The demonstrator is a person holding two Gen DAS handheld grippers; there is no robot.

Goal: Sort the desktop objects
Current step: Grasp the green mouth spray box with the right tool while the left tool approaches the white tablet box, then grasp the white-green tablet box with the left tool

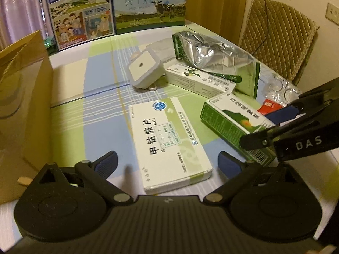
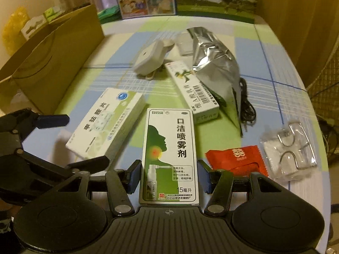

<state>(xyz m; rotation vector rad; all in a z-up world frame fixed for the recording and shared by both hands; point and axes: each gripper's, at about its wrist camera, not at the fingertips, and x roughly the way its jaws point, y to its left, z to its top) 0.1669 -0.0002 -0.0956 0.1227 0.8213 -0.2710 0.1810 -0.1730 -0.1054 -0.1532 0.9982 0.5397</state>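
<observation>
Both wrist views low, close, facing forward over shared plaid table point(image 1: 101, 84), left tool's view leftward.

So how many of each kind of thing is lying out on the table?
Medicine boxes: 3 (white tablet box, green spray box, long cream box)
Foil bags: 1
Red packets: 1
Clear packs: 1
White square gadgets: 1
Black cables: 1
Total: 8

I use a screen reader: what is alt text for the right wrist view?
The right gripper, open, straddles a green-and-white spray box lying on a checked tablecloth. Another medicine box, a red packet and a foil pouch lie around it.
</observation>
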